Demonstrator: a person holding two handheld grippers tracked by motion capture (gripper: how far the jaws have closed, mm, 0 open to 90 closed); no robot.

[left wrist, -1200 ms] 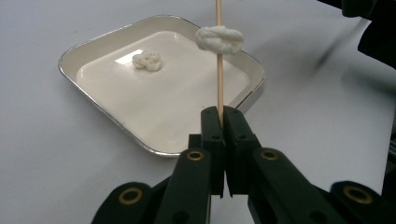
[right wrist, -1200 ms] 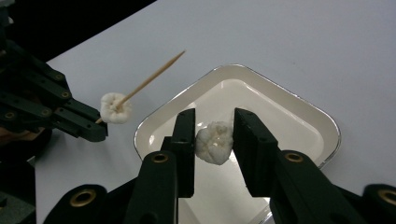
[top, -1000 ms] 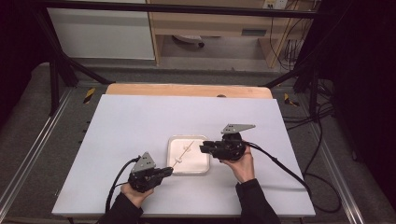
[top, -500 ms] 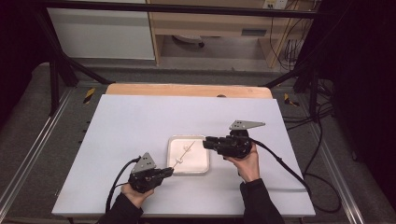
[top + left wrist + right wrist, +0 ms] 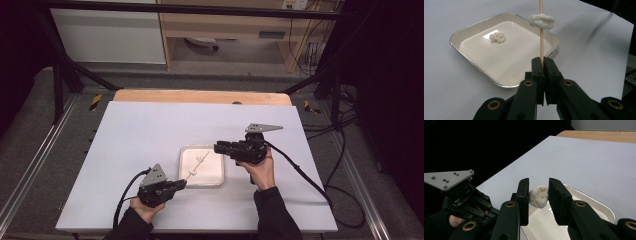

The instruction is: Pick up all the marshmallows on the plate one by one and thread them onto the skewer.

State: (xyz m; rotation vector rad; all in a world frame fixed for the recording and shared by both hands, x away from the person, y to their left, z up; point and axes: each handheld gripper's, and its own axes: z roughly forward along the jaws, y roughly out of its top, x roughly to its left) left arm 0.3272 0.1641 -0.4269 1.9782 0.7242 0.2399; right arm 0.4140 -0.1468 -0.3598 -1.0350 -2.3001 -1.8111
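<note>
So it looks like a skewering job on the tabletop [image 5: 150,135], roughly midway. A white tray [image 5: 471,32] just past the left fingers [image 5: 537,66] has one dough knot [image 5: 497,37] lying in it. Those left fingers are pressed tight on a wooden skewer [image 5: 541,37] with one knot [image 5: 541,21] already threaded above them. Right fingers [image 5: 524,192] pinch another dough ball [image 5: 538,196] over the tray. Next move, I'd guess: line that ball up with the skewer tip and push it on straight.

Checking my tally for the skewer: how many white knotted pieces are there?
3: one threaded on the skewer at, one lying in the tray at, one between the right gripper's fingers at.
</note>
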